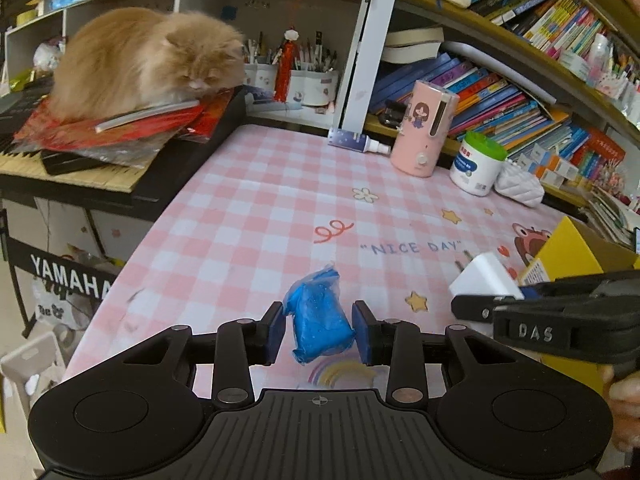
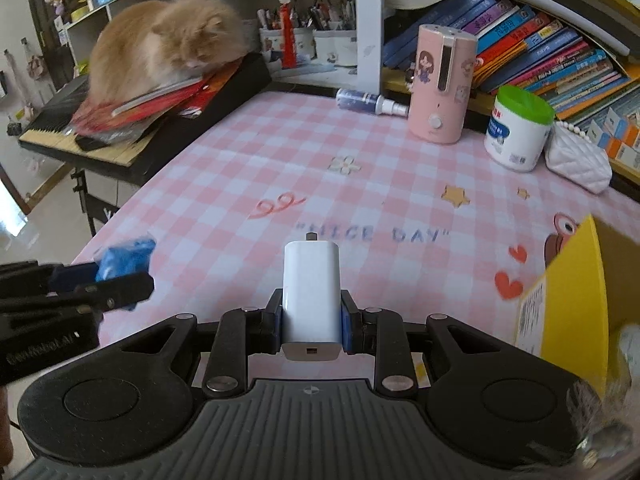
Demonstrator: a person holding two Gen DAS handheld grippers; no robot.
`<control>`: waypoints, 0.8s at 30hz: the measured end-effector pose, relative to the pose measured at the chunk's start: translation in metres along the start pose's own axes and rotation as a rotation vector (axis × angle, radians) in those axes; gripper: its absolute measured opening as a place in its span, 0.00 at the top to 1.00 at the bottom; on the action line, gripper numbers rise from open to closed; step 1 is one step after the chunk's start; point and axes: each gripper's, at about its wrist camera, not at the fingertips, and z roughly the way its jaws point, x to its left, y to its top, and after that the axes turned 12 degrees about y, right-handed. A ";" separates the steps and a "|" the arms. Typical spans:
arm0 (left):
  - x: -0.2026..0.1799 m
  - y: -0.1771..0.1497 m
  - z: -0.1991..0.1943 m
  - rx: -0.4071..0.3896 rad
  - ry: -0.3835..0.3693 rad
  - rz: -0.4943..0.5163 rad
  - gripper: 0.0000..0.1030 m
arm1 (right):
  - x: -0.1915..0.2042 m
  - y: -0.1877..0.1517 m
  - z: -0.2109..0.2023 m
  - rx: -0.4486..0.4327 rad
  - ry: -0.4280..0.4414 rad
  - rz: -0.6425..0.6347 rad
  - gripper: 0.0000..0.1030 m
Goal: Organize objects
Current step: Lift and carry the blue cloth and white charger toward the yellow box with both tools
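Left gripper (image 1: 319, 330), bottom centre of its own view: jaws pinched on a blue plastic-wrapped bundle (image 1: 318, 320), blue pads pressing both sides, bundle lifted clear of the cloth. Right gripper (image 2: 311, 318), bottom centre of its view: jaws clamped on a white charger plug (image 2: 311, 292), held upright, prongs pointing away from the camera. Each tool shows in the other's view: the right one enters at the right edge of the left view, the left one at the left edge of the right view, blurred.

Pink checked tablecloth (image 1: 280, 200) fills the middle of both views, printed "NICE DAY". Ginger long-haired cat (image 1: 140, 64), upper left, sits on red folders (image 1: 120, 128) stacked on a keyboard (image 1: 80, 168). Bookshelves (image 1: 520, 80) crowd the upper right, packed with coloured spines. Yellow cardboard box (image 2: 576, 300) at the right edge, just beside the right gripper.

Along the far edge of the cloth, upper right: pink cylindrical device (image 1: 424, 128) standing upright; white tub with green lid (image 1: 478, 164) near it; white quilted pouch (image 1: 520, 184) touching the tub's right side; small spray bottle (image 1: 356, 140) lying on its side left of the pink device. Pen holders (image 1: 296, 80) behind, upper centre.
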 end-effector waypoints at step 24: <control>0.036 -0.084 -0.097 0.005 -0.073 0.059 0.67 | 0.086 -0.114 -0.069 -0.002 -0.053 0.041 0.76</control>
